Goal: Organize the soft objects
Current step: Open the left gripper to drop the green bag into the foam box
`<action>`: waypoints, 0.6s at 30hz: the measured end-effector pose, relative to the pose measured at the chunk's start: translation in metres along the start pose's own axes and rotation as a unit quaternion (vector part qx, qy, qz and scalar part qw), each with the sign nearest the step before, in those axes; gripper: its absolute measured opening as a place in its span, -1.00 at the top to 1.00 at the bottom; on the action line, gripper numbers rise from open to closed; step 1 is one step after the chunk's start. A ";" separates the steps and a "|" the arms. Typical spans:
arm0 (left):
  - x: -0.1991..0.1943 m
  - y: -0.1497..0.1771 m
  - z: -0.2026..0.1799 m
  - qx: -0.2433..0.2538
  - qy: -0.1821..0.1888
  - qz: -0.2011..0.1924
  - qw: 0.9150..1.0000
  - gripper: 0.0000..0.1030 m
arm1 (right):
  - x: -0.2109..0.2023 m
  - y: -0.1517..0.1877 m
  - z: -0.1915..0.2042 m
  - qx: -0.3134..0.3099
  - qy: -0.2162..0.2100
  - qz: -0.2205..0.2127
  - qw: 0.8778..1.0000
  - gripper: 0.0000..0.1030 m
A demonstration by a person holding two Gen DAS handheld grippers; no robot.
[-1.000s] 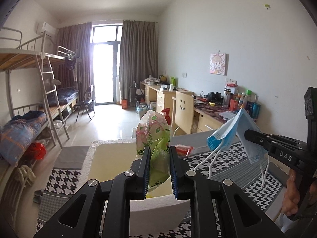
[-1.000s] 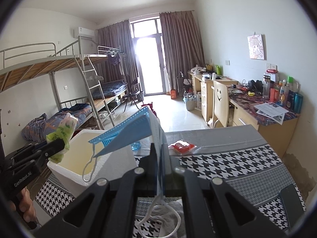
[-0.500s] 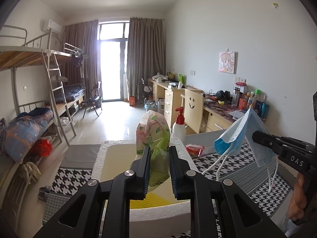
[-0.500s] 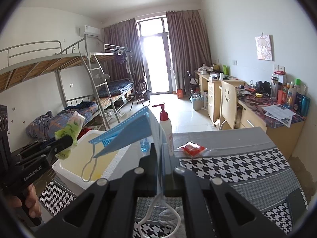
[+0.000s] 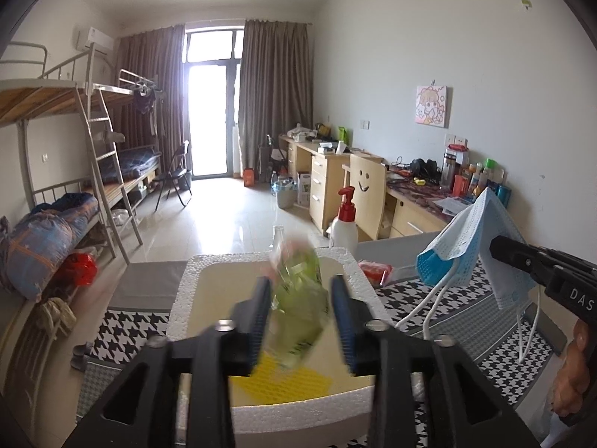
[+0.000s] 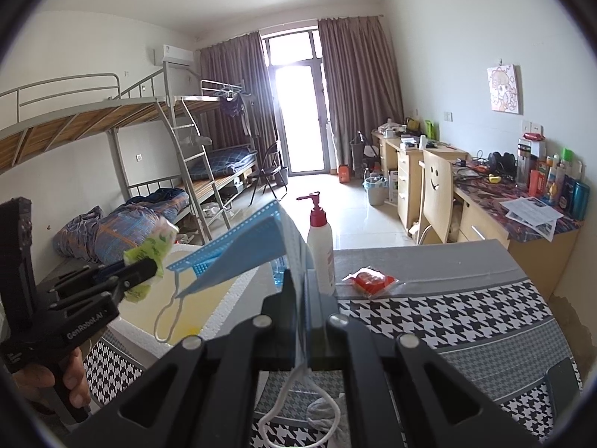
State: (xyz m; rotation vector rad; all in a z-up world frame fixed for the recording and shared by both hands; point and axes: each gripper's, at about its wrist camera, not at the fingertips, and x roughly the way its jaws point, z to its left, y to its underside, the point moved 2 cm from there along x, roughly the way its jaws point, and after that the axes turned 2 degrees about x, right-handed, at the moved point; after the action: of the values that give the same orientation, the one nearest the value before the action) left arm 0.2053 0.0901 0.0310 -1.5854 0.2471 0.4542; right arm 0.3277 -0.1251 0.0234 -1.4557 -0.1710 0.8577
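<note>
My left gripper (image 5: 300, 289) hovers over a white foam box (image 5: 186, 291) and its jaws are opening. A green patterned soft packet (image 5: 298, 306) is blurred and tilted between the pads, with gaps on both sides, so it is loose. A yellow item (image 5: 287, 382) lies in the box. My right gripper (image 6: 298, 285) is shut on a blue face mask (image 6: 242, 254), whose white ear loops hang down. In the left wrist view that mask (image 5: 459, 246) hangs to the right of the box. In the right wrist view the left gripper (image 6: 147, 267) and packet (image 6: 153, 246) are at the left.
A white pump bottle with a red top (image 6: 321, 239) stands at the box's far corner. A red packet (image 6: 369, 280) lies on the houndstooth tablecloth (image 6: 466, 321). Bunk beds (image 5: 74, 171) line the left wall, desks and a chair (image 5: 367, 190) the right.
The left jaws have spread apart and the green packet, gripped upright before, now tilts and blurs between them. The left gripper has moved forward over the box. The right gripper still holds the mask.
</note>
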 end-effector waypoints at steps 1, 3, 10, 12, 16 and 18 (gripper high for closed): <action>0.000 0.000 0.003 -0.004 0.000 -0.001 1.000 -0.22 | 0.000 -0.001 0.000 0.001 0.001 0.000 1.000 0.89; -0.002 0.001 0.008 -0.012 -0.003 -0.005 1.000 -0.43 | 0.001 -0.001 0.000 0.002 0.002 0.000 1.000 0.89; -0.009 0.000 0.017 -0.022 -0.021 -0.016 0.999 -0.79 | 0.010 -0.002 0.002 0.001 0.000 0.008 1.000 0.89; -0.012 0.000 0.019 -0.023 -0.027 -0.018 0.999 -0.88 | 0.013 -0.003 0.005 0.000 -0.004 0.009 1.000 0.89; -0.017 0.000 0.026 -0.027 -0.037 -0.024 0.999 -0.90 | 0.017 -0.003 0.009 0.000 -0.010 0.012 1.000 0.89; -0.021 0.001 0.028 -0.024 -0.043 -0.027 0.998 -0.90 | 0.018 -0.003 0.012 -0.002 -0.014 0.014 1.000 0.89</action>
State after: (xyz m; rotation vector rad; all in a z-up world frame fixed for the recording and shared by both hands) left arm 0.1826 0.1158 0.0385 -1.6122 0.1290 0.4881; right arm 0.3347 -0.1045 0.0211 -1.4536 -0.1741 0.9019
